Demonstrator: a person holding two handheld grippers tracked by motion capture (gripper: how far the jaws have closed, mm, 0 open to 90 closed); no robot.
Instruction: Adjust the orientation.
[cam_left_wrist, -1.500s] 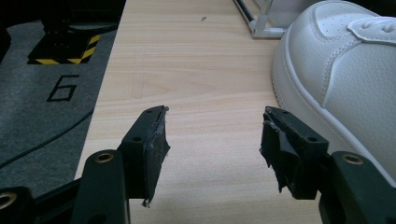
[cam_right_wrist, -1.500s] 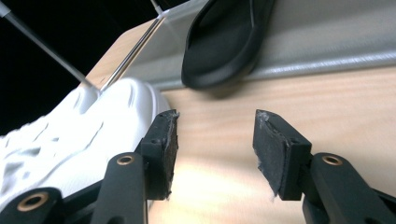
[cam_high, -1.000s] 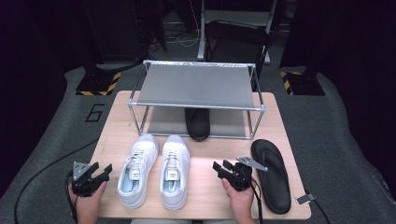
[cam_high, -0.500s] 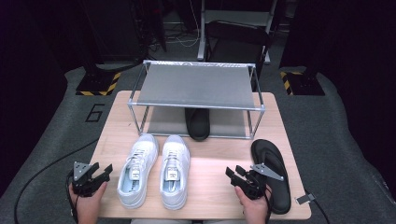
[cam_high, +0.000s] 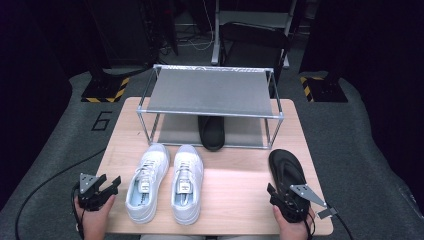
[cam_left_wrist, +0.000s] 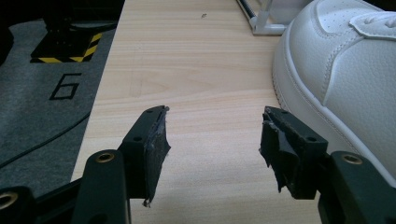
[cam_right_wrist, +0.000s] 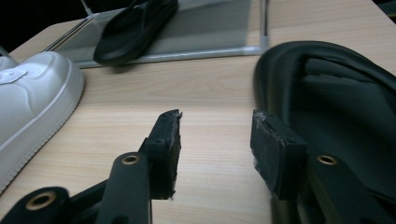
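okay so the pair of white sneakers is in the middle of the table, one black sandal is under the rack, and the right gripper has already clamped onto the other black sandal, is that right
Not quite. The right gripper has not clamped the sandal: its jaws, which have just been closing, stand apart over bare table, with the sandal beside them, as the right gripper view shows. The white sneakers in the middle and the other sandal under the rack are as you said.

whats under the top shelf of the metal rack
One black sandal lies on the lower shelf of the rack, its toe poking out toward the white sneakers. The top shelf covers its back part and the rest of the lower shelf.
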